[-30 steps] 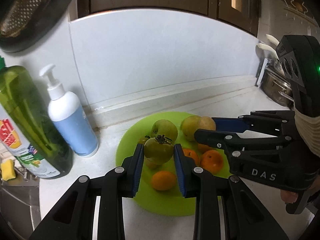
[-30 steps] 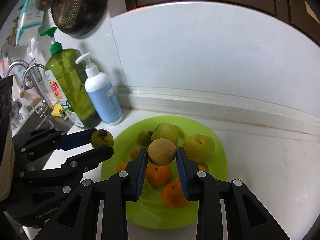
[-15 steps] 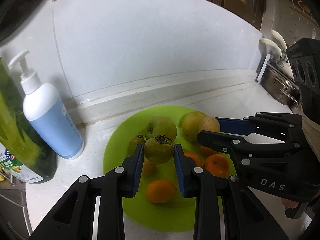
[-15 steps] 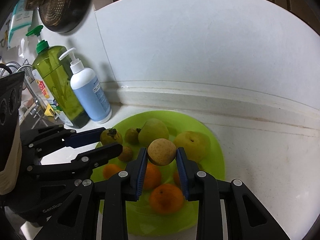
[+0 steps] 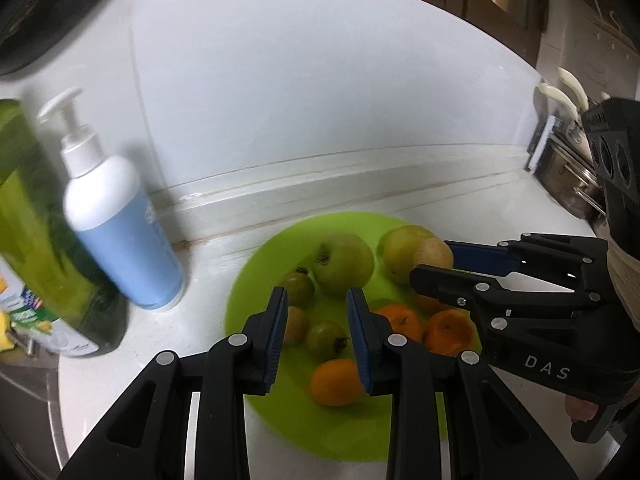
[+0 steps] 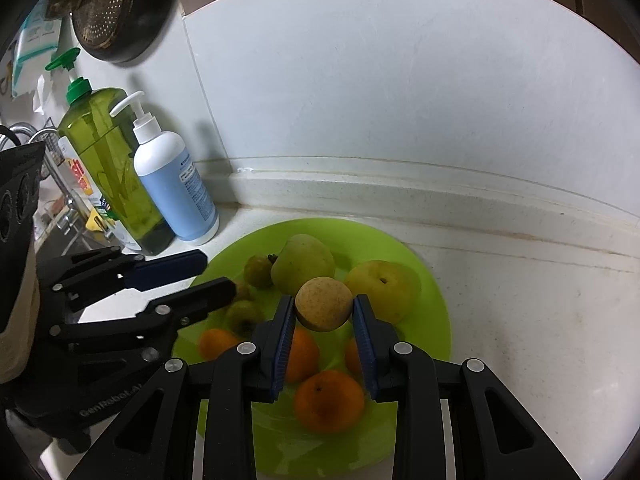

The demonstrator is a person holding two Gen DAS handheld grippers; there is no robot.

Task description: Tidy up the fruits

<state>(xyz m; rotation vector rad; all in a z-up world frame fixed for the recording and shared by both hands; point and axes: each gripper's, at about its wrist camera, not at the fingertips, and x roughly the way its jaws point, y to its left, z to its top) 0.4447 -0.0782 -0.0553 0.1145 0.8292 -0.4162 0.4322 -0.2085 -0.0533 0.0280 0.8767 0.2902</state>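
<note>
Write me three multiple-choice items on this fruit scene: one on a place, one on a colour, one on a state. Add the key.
1. Where does the pump bottle stand?
A. On the plate
B. On the counter, between the green bottle and the plate
C. In a sink

2. What colour is the plate?
A. Lime green
B. White
C. Red

3. What is the state of the right hand-held gripper?
A. Open and empty
B. Shut on a round tan fruit, held above the plate
C. Shut on an orange

Key:
1 B: the right wrist view shows it on the counter, beside the green bottle and just off the plate's rim.
2 A: both views show a bright lime-green plate.
3 B: both blue pads press the tan fruit's sides, with the plate's fruit below it.
</note>
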